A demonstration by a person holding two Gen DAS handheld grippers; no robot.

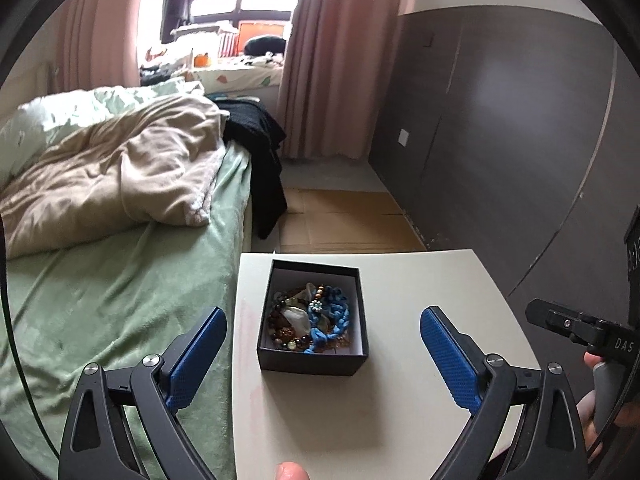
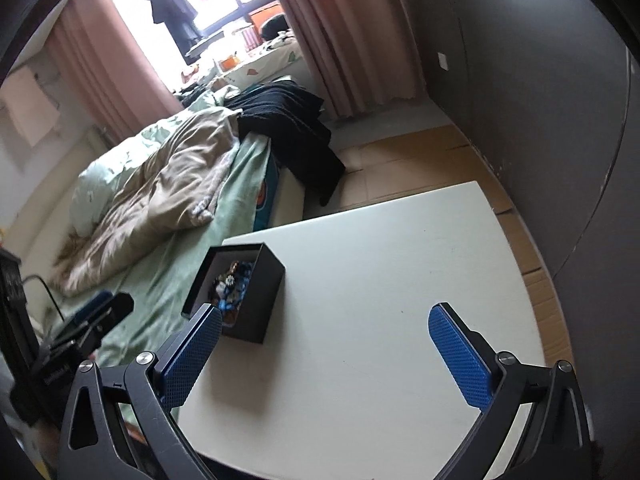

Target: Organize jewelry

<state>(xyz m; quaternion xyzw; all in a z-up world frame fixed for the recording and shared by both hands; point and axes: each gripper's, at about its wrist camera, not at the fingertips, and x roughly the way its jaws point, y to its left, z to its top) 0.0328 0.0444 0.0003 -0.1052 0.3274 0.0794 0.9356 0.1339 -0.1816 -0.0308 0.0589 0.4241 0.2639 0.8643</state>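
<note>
1. Jewelry point(image 1: 310, 320), a tangle of bead bracelets and blue cord, fills a black box point(image 1: 316, 362) that stands lidless on the white table point(image 1: 420, 340).
2. Left gripper point(image 1: 322, 340) hangs above the table's near part with its blue pads spread wide; nothing is between them, and the box sits just ahead, framed by the two fingers without touching either.
3. Right gripper point(image 2: 325, 342) is likewise spread wide and empty, over bare tabletop; in its view the box point(image 2: 264, 300) lies toward the left finger, near the table's point(image 2: 380, 280) left edge.
4. A fingertip point(image 1: 290, 472) shows at the bottom of the left wrist view, and part of a hand point(image 1: 592, 396) holds the right gripper's handle at the right margin.
5. Beside the table stands a bed point(image 1: 120, 300) with a green sheet, a rumpled beige blanket point(image 1: 120, 176) and dark clothing point(image 1: 260, 140) draped over its far corner.
6. Farther off are pink curtains point(image 1: 340, 60), a bright window and a dark grey wall point(image 1: 500, 140); flattened cardboard point(image 1: 340, 216) covers the floor.
</note>
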